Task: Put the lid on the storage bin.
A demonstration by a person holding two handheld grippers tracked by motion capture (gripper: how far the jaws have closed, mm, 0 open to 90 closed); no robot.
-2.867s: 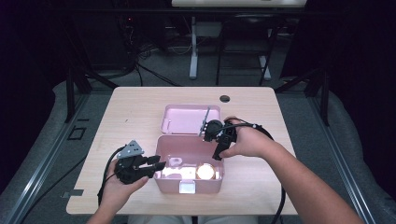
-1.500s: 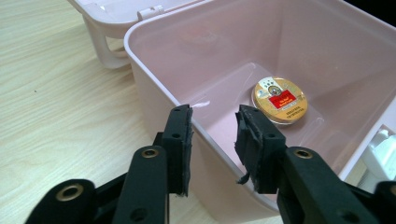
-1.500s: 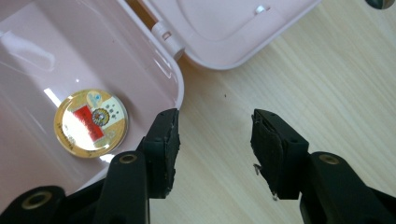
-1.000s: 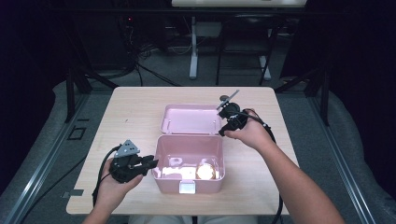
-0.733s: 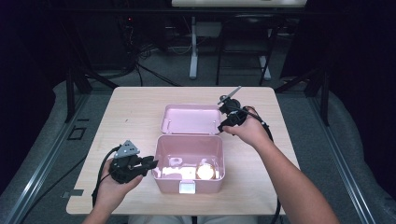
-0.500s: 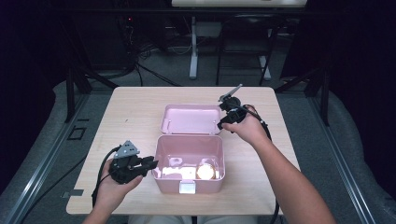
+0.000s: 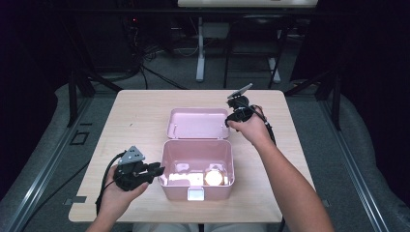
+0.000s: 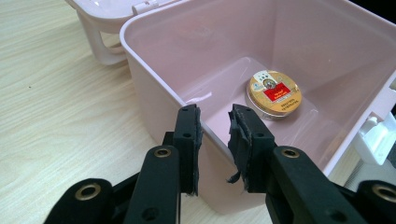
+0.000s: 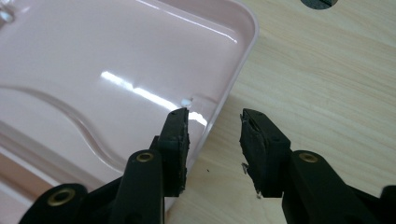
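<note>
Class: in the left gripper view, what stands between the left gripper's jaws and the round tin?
The pink box's near wall: the left gripper straddles its rim, with one jaw outside and one inside, toward the tin.

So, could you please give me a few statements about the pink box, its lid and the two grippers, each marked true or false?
1. The pink box stands open, with its lid folded back flat on the table. True.
2. A round tin lies inside the box. True.
3. The left gripper holds the tin. False: its jaws straddle the box's wall, and the tin lies apart on the floor of the box.
4. The right gripper is inside the box. False: it is at the lid's edge, its jaws astride the rim.
5. The tin's top is plain white. False: it is gold with a red label.
</note>
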